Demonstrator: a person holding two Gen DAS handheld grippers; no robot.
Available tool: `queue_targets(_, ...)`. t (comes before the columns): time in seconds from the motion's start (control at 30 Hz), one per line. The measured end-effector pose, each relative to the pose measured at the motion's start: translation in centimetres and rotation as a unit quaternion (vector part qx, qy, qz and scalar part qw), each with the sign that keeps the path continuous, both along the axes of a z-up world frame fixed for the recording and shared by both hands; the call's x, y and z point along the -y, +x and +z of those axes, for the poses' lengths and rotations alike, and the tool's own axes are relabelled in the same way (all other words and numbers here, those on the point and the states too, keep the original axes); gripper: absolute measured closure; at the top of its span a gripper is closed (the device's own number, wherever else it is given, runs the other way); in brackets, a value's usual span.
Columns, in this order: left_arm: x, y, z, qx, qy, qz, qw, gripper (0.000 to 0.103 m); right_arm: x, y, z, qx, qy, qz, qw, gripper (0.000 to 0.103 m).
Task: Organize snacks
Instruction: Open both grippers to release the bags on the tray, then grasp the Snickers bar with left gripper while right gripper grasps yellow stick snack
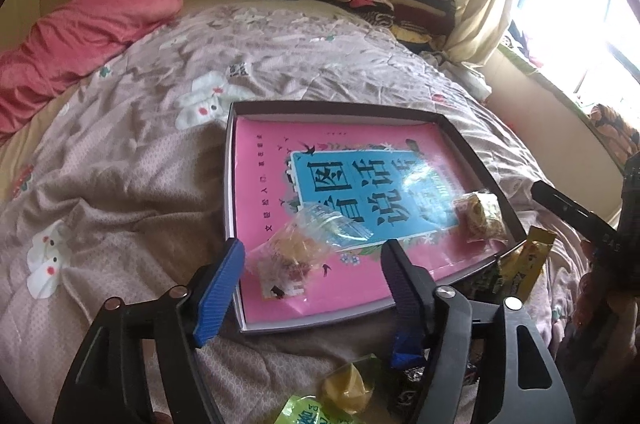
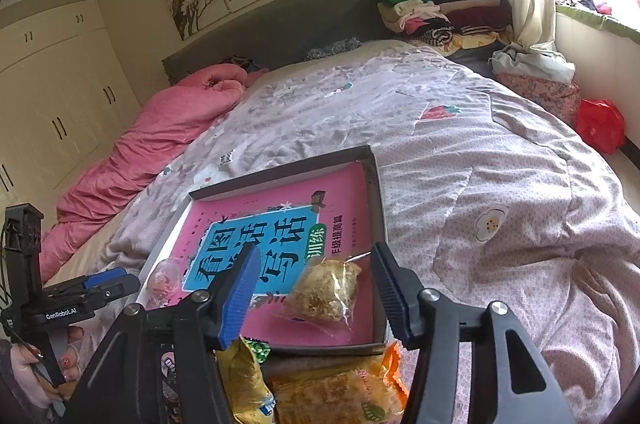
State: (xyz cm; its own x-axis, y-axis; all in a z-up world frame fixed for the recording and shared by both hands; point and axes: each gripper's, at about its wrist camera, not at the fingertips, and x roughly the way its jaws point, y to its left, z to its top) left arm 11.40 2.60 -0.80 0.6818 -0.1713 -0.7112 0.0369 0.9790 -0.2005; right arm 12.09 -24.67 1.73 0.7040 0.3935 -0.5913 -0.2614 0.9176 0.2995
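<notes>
Clear-wrapped snack (image 2: 326,292) lies in tray (image 2: 378,192) corner, directly ahead between our right tongs (image 2: 314,298) (wide open, empty). Left tongs (image 1: 312,288) likewise open, empty, facing second snack (image 1: 288,256).

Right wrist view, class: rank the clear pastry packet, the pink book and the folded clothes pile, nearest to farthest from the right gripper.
1. Clear pastry packet: between the open jaws of the right gripper, in the box.
2. Pink book: just beyond, lining the box.
3. Folded clothes pile: far end, by the headboard.
</notes>
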Motion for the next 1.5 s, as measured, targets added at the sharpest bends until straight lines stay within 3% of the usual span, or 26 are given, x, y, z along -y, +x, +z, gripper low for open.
queue_targets(0.37, 1.8, -1.9, 1.2, 0.029, 0.028, -0.053, 0.9978, 0.028, 0.0, -1.2, 0.6, 0.009, 0.000, 0.008, 1.000, 0.042)
queue_targets(0.97, 5.3, -5.5, 0.8, 0.022, 0.066, -0.148, 0.9865, 0.028, -1.2, -3.6, 0.1, -0.015, 0.001, 0.028, 1.000, 0.040)
queue_targets(1.5, 6.9, -7.5, 0.6, 0.014, 0.077, -0.181, 0.9804, 0.028, -3.4, -5.5, -0.9, -0.041, -0.019, 0.053, 0.998, 0.040)
